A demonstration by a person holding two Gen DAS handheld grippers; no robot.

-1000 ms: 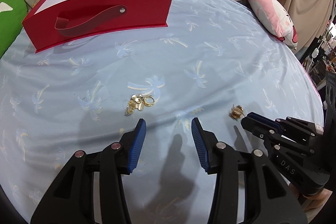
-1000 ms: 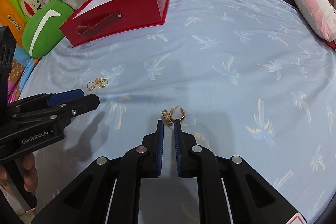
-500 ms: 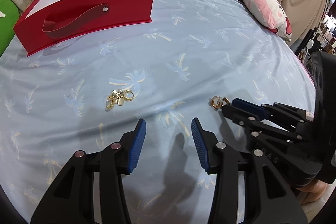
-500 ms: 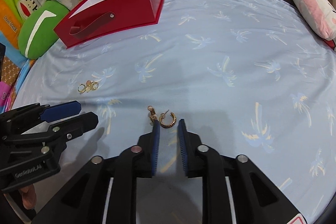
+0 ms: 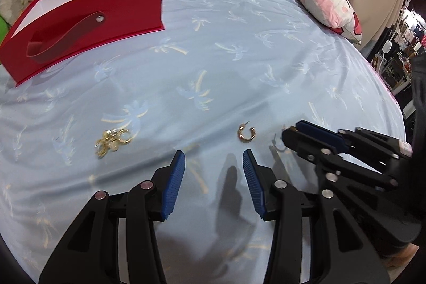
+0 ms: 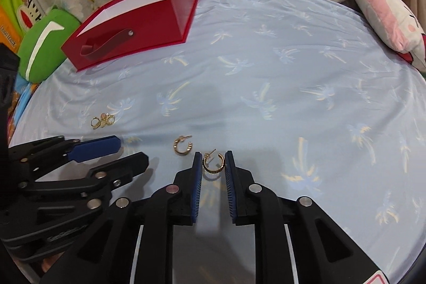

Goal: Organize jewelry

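Note:
Two gold hoop earrings lie on the light blue sheet. One hoop (image 6: 213,163) sits between the tips of my right gripper (image 6: 212,163), whose jaws stand a little apart around it. The other hoop (image 6: 182,145) lies just to its left, and shows in the left wrist view (image 5: 246,133) just ahead of my left gripper (image 5: 213,160), which is open and empty. A small pile of gold jewelry (image 5: 113,140) lies further left, also in the right wrist view (image 6: 102,121). The open red box (image 5: 82,17) stands at the back left.
The red box (image 6: 133,28) has a strap handle on its front. A green cushion (image 6: 45,47) lies left of it. A pink pillow (image 6: 386,17) rests at the back right by a floral curtain. The bed edge drops off at the right (image 5: 394,97).
My right gripper opened from nearly shut and now straddles one hoop. The two hoops, earlier together, lie apart. My left gripper moved right, closer to the hoops.

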